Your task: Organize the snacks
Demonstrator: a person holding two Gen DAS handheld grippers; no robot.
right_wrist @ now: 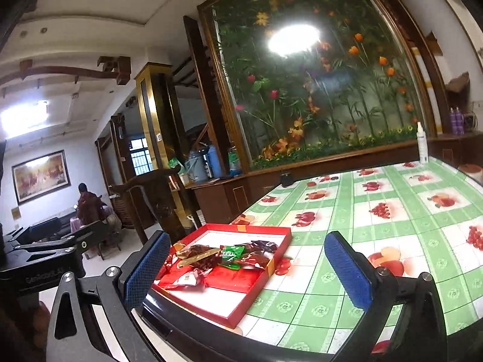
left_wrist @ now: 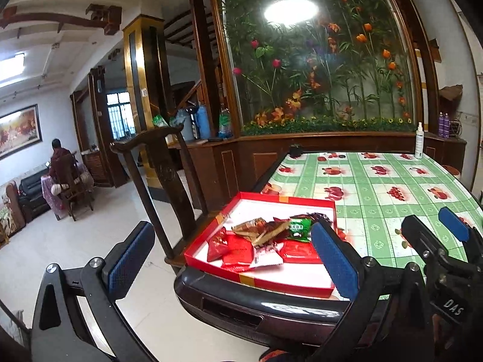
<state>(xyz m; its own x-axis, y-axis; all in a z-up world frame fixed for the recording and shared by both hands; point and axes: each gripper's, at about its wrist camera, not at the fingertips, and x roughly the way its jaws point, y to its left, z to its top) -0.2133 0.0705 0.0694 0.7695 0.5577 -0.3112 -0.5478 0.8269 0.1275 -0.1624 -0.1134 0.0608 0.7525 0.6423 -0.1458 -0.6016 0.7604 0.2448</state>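
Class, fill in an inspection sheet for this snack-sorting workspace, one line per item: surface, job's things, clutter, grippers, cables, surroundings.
Surface: table under a green-checked, fruit-printed plastic tablecloth, dark glossy rim.
Job's things: shallow red cardboard box with white floor at the table's near corner; red, brown, gold and green snack packets piled inside.
Clutter: white spray bottle upright at the far edge; small black object at the far corner.
Grippers: left gripper and right gripper open, empty, clear of the box.
Cables: nothing seen.
Surroundings: dark wooden chair beside the table; glass flower display behind; seated person far off.
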